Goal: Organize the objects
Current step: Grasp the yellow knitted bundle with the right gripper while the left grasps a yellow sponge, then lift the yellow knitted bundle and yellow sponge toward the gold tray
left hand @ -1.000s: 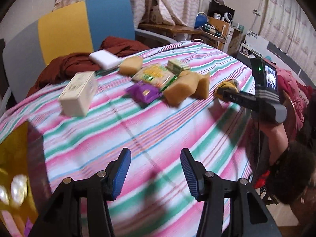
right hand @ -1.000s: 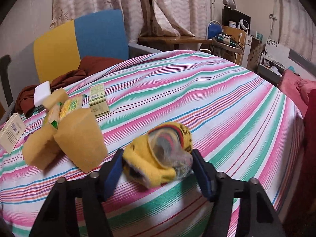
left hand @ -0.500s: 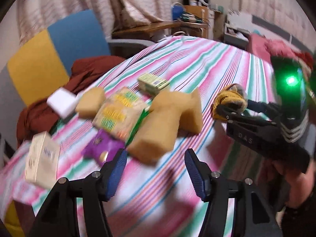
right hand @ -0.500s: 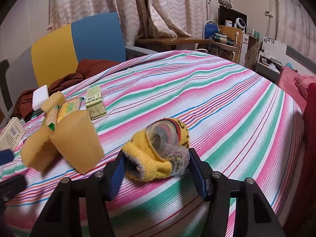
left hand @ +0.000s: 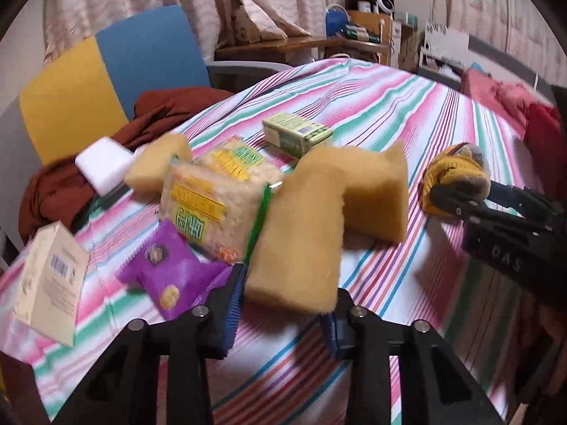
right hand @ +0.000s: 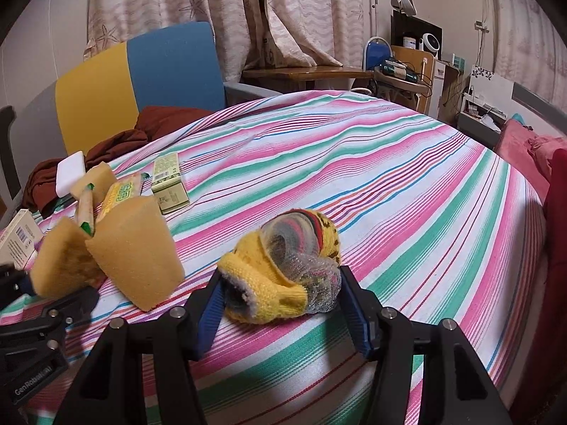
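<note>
Sponge point(left hand: 297, 233) standing near-centre on the striped table point(left hand: 407, 113), long axis running away, we're clamping with left gripper point(left hand: 283, 304) while right gripper point(right hand: 280, 297) is pinching the yellow knit bundle point(right hand: 283, 269) further right.

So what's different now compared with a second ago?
The left gripper moved in over the striped cloth to the nearest sponge, and its jaws have just closed on it. The right gripper stayed put, clamped on the yellow knitted bundle.
</note>
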A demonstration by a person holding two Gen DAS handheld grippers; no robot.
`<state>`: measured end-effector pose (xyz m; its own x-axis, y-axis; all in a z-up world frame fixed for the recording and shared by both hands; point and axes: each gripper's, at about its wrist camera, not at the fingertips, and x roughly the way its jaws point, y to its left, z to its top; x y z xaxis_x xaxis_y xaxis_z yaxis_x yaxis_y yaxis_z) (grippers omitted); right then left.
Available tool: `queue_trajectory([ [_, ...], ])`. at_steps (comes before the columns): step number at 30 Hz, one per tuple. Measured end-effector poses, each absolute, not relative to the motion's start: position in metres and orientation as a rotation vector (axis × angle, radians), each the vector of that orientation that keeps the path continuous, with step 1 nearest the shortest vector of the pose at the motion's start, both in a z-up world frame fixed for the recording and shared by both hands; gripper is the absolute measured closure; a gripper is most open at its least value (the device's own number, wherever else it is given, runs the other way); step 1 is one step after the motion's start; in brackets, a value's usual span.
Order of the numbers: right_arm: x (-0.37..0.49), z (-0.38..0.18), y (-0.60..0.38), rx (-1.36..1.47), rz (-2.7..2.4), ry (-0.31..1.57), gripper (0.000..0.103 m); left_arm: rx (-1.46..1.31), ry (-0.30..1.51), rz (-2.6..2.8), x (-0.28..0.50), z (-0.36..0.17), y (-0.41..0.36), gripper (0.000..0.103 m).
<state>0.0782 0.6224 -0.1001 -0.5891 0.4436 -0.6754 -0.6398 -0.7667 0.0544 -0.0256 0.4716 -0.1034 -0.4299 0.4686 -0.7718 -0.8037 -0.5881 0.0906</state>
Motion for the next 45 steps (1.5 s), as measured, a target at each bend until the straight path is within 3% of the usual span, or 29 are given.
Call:
queue_trajectory([
  [4, 0.078, -0.099, 0.62, -0.871, 2.319, 0.374, 0.044, -0.887, 0.523, 2.109, -0.021, -0.098, 0.453, 0.068],
  [14, 0.08, -0.096, 0.616, -0.855, 2.32, 0.344, 0.048, -0.654, 0.615, 2.157, 0.034, -0.087, 0.423, 0.068],
  [23, 0.088, -0.088, 0.601, -0.808, 2.373, 0.305, 0.048, -0.712, 0.548, 2.19, 0.032, -0.088, 0.395, 0.068],
  [36, 0.116, -0.09, 0.563, -0.825, 2.423, 0.435, 0.049, -0.787, 0.495, 2.192, 0.035, -0.096, 0.357, 0.068],
  [45, 0.11, -0.07, 0.498, -0.842, 2.549, 0.354, 0.049, -0.844, 0.424, 2.17, 0.032, -0.094, 0.336, 0.068],
])
